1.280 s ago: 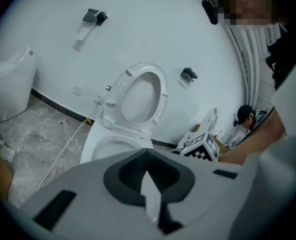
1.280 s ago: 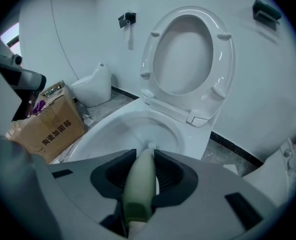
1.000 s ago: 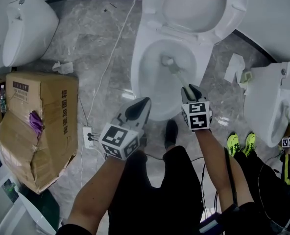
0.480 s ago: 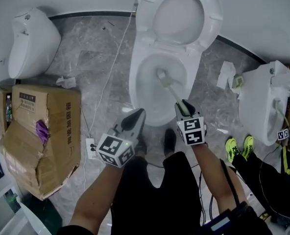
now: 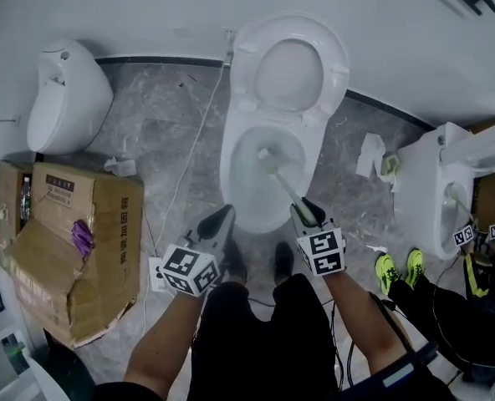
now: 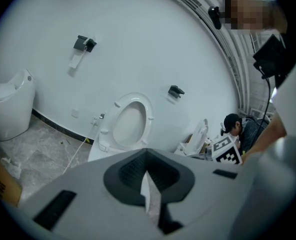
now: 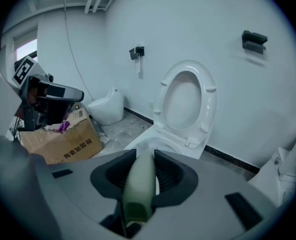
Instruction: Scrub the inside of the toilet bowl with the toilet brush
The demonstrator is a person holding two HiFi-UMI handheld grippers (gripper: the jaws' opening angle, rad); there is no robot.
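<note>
The white toilet (image 5: pixel 239 153) stands with its lid up in the middle of the head view. My right gripper (image 5: pixel 304 212) is shut on the pale green handle of the toilet brush (image 5: pixel 283 182). The brush head (image 5: pixel 266 158) sits inside the bowl, near its middle. In the right gripper view the handle (image 7: pixel 139 181) runs out between the shut jaws toward the toilet (image 7: pixel 185 101). My left gripper (image 5: pixel 221 220) hangs by the bowl's front left rim, shut with nothing in it. The left gripper (image 6: pixel 148 173) points at the raised lid (image 6: pixel 130 121).
A torn cardboard box (image 5: pixel 72 241) sits on the marble floor at left, with another white toilet (image 5: pixel 68 98) behind it. A white cable (image 5: pixel 189 161) runs to a power strip (image 5: pixel 155 270). At right are a third toilet (image 5: pixel 427 190), crumpled paper (image 5: pixel 369 153) and a person's yellow-green shoes (image 5: pixel 398 266).
The head view has pulled back and up, so the toilet looks smaller and lower. The brush stays in the bowl, held by the right gripper. The left gripper stays shut beside it.
</note>
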